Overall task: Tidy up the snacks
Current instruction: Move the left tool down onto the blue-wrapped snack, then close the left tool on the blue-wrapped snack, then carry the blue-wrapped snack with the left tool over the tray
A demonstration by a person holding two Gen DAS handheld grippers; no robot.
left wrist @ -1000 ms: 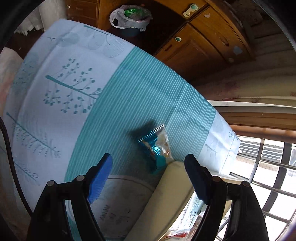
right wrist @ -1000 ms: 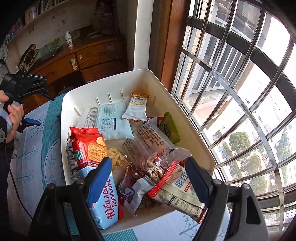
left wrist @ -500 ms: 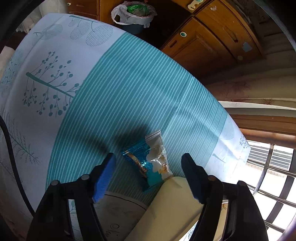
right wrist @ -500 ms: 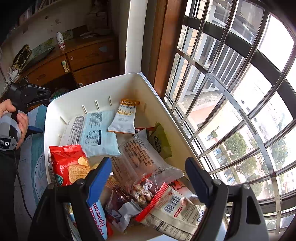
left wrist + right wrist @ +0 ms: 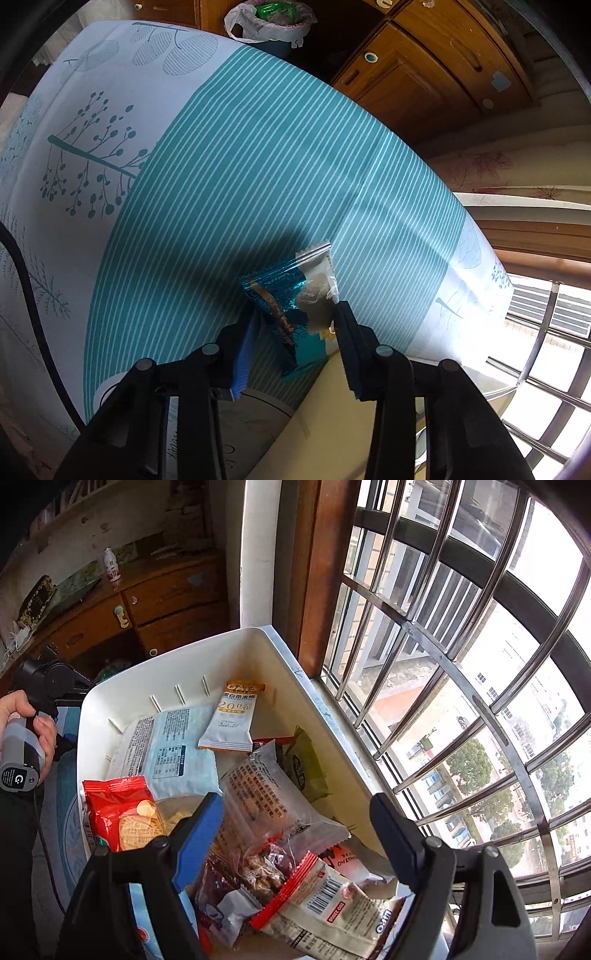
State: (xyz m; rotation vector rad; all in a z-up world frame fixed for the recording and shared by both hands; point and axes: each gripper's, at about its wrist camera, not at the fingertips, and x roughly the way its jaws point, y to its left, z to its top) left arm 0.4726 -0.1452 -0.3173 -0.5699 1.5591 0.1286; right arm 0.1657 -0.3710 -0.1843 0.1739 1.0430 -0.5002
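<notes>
A small teal foil snack packet (image 5: 280, 284) with a clear end lies on the striped teal tablecloth (image 5: 258, 147), just beside the cream bin's rim (image 5: 332, 406). My left gripper (image 5: 293, 314) points steeply down over it. Its jaws are closing, and the pads meet the packet's two sides. In the right wrist view the white bin (image 5: 177, 657) holds several snack packs, among them a red biscuit pack (image 5: 122, 812) and an oat bar (image 5: 232, 716). My right gripper (image 5: 295, 801) hovers open above these packs, gripping nothing. A hand (image 5: 22, 709) holds the left gripper at the far left.
A wooden cabinet (image 5: 424, 74) and a lined waste bin (image 5: 269, 18) stand beyond the table's far edge. A barred window (image 5: 461, 664) runs close along the bin's right side. A black cable (image 5: 22, 266) crosses the cloth at the left.
My left gripper came down onto the teal packet and its jaws narrowed from wide apart to touching it. My right gripper drifted a little across the bin, still open.
</notes>
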